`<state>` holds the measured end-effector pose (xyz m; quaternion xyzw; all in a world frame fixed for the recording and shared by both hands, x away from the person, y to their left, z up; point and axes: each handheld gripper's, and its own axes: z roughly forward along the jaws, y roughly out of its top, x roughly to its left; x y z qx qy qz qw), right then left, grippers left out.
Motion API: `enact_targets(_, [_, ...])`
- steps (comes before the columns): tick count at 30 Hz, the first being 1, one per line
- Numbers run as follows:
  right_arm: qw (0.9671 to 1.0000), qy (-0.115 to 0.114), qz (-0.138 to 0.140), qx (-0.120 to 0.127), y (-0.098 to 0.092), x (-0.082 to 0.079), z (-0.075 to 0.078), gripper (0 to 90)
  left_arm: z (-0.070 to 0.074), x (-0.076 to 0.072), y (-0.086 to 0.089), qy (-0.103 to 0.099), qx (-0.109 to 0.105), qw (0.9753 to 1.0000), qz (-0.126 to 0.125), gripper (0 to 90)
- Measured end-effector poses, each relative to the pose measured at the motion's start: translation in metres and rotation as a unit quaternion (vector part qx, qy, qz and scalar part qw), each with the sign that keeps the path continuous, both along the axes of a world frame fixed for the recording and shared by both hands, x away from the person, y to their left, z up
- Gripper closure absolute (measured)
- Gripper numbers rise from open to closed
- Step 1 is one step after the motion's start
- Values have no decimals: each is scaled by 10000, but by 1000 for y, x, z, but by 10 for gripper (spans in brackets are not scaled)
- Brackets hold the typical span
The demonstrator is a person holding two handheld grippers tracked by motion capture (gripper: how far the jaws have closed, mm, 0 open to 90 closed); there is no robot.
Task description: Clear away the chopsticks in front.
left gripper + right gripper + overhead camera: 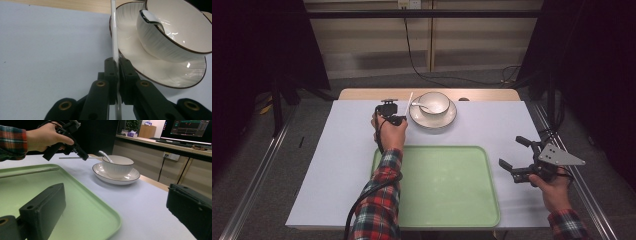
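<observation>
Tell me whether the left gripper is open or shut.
Shut. In the left gripper view the left gripper has its jaws pressed together on a thin white stick, beside the saucer.

You've got one green tray (437,186), and beyond its far edge one bowl (435,102) on one saucer (433,119), one spoon (416,105) in that bowl, one white stick (408,102) just left of it.

Chopstick (114,37) top and bottom cut off by frame; spoon (150,18) bowl end hidden inside cup (172,37).
</observation>
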<state>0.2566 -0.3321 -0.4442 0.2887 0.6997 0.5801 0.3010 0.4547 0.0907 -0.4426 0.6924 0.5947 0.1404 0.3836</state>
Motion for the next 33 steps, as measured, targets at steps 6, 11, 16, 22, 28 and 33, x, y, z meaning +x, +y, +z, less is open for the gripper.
enact_targets(6, [10000, -22, 48, -8, 1, 0, 0, 15, 2, -13, 14, -23, -20, 10000, 83, 860])
enact_targets(11, [10000, -25, 27, -7, 0, 0, 0, 15, 6, -25, 26, -71, -37, 9998, 178, 860])
enact_targets(16, [10000, -24, 51, 20, 1, 0, 0, 14, 9, -38, 40, -86, -45, 9996, 267, 860])
enact_targets(22, [10000, -19, 6, 3, 1, 0, 0, 12, 9, -52, 53, -93, -61, 9994, 333, 860])
enact_targets(28, [10000, -10, -1, 13, 1, -1, 0, 10, 3, -65, 62, -62, -71, 9990, 435, 860])
enact_targets(33, [10000, -22, 13, -29, 1, -1, 0, 10, -2, -75, 70, 10, -120, 9986, 519, 860])
